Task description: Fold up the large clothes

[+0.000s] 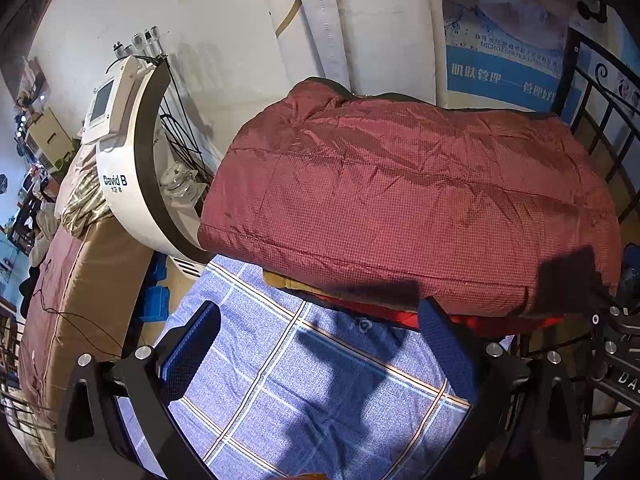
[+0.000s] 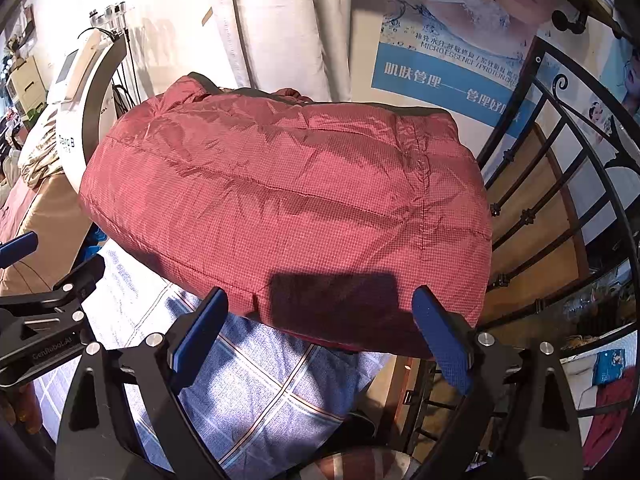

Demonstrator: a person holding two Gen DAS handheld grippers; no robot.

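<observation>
Both the left hand-held gripper [image 1: 320, 344] and right hand-held gripper [image 2: 320, 332] gape wide, holding nothing, near the folded red jacket [image 2: 280, 208] on the blue checked sheet [image 1: 304, 392].

The red jacket [image 1: 400, 200] hides most of the orange and red clothes [image 1: 500, 322] beneath it, the poster [image 2: 460, 40] runs past the top edge, and far-left shelf clutter [image 1: 24, 128] is indistinct.

Folded jacket [image 1: 408, 208] on checked cloth [image 1: 304, 392]; machine [image 1: 124, 168] to its left, railing [image 2: 552, 216] to its right, poster [image 2: 448, 68] on wall behind.
</observation>
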